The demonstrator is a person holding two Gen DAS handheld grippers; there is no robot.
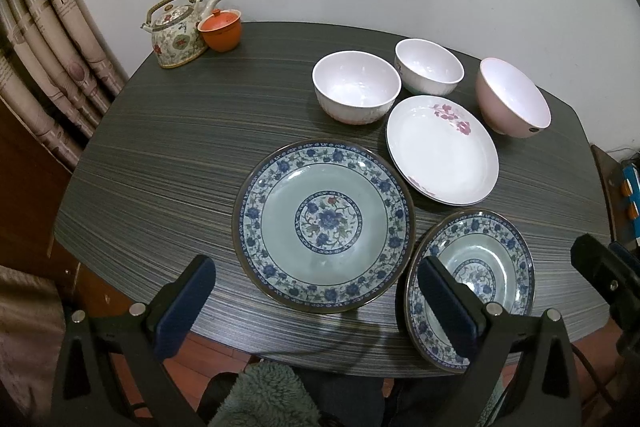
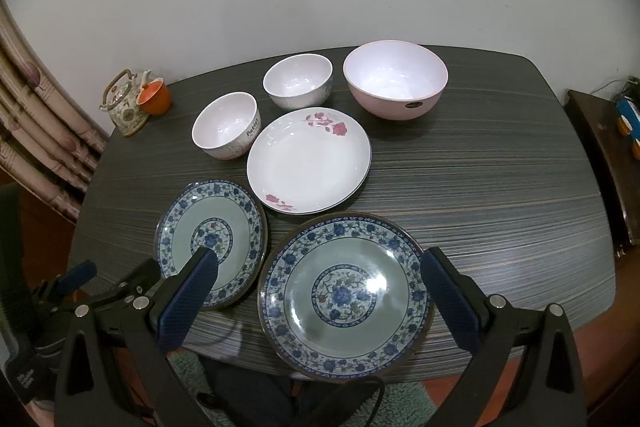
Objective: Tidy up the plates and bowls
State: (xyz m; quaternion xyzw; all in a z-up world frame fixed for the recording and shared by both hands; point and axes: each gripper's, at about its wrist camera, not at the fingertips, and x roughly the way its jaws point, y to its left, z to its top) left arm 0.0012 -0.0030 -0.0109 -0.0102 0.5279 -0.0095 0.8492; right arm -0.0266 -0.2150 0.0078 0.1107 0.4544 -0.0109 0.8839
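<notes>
Nothing has been grasped yet; the sorting is judged to be at its very start. On the dark striped desk point(image 1: 160, 155), from left to right, are seen a blue-and-white floral ceramic plate point(image 1: 323, 225), its twin plate point(image 2: 346, 293) at the near edge, a white plate with pink flowers point(image 1: 442, 151) behind them, and, along the back, two white bowls point(image 1: 356, 87) point(image 1: 429, 71) and a larger pink bowl point(image 1: 514, 97). The left gripper point(image 1: 320, 307) is held spread above the first blue plate, the right gripper point(image 2: 320, 303) spread above the twin. A rim pinch on one blue plate is probably called for next, so it can be stacked on the other.
</notes>
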